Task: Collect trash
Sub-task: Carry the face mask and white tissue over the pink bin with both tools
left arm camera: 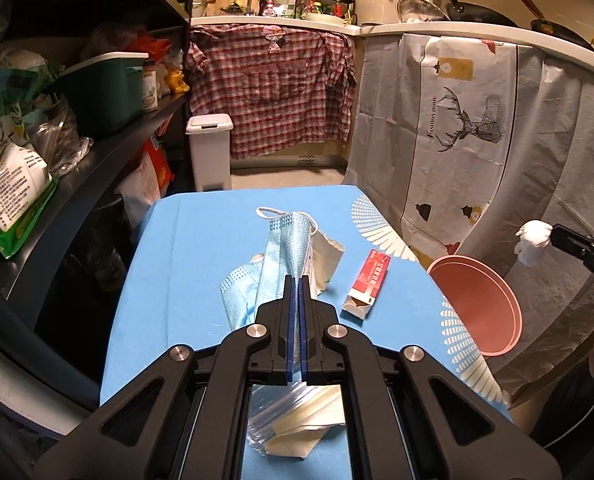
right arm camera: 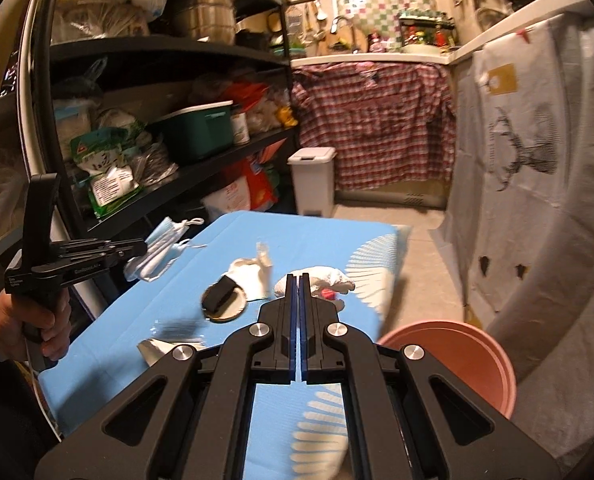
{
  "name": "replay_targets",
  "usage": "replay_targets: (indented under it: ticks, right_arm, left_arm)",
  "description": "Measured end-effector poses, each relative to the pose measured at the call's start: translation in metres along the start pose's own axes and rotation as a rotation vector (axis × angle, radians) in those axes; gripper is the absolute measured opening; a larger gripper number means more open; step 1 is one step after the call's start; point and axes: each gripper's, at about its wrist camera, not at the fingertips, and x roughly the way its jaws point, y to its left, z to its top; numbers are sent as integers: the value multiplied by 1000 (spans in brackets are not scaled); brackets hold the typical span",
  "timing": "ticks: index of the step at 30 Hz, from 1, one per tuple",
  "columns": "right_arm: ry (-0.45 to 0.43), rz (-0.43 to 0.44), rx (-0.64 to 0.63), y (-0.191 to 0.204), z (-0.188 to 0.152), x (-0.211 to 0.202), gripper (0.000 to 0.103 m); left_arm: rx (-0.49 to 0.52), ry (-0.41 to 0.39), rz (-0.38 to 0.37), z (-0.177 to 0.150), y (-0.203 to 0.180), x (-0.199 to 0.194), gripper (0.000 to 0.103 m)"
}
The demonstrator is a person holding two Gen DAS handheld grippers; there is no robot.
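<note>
a blue face mask (left arm camera: 281,248) is clamped in the left claw (left arm camera: 296,280), a white tissue wad (right arm camera: 321,280) in the right claw (right arm camera: 299,280); both are best carried over the pink basin (right arm camera: 457,360) at four o'clock off the tabletop (right arm camera: 297,232) before release.

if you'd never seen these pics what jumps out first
The left gripper holds a blue face mask up over the blue tablecloth. The right gripper pinches a crumpled white tissue near the table's right side. A pink bucket stands just off the table's right edge.
</note>
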Motion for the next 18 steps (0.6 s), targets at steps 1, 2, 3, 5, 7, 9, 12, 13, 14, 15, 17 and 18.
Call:
replay_targets:
  ticks: [1,2,3,5,7,9,12,13,14,15,17,18]
  right_arm:
    - [-5,-8,4,-3,-1,-4,1]
    - [-10,-17,11,-8,-1,-8,1]
    - [-18,-28,23,-14,-3,-13,1]
    - [-28,-47,40,-23,-5,-20,1]
    - [-37,-65,48,-29,-8,-25,1]
    - [-41,-85,61,-35,-11,-30,1]
    - [-44,-105,89,-45,-16,-33,1]
    - [-43,-113,98,-49,-18,-34,1]
    - [-42,-119,109,-53,-20,-35,1]
    - [-42,-126,117,-57,-22,-36,1]
    - [-40,-137,130,-62,-24,-37,1]
    - [-38,-140,134,-64,-25,-37,1]
  left_arm:
    - [-1,-4,-2,0,-3,-2,2]
    - [-2,-6,-5,0,-6,-3,2]
    - [-2,-8,-6,-1,-8,-5,2]
    - [3,-13,-7,-3,-15,-7,2]
    - [10,-15,-7,-4,-21,-9,2]
    - [14,-15,-9,-5,-26,-10,2]
    - [15,-13,-14,-7,-33,-11,2]
    - [17,-12,-16,-8,-35,-11,2]
    - [18,-12,-17,-9,-38,-11,2]
    - [18,-10,-18,-9,-39,-11,2]
    - [18,-8,-20,-10,-43,-10,2]
    - [19,-7,-21,-10,-45,-10,2]
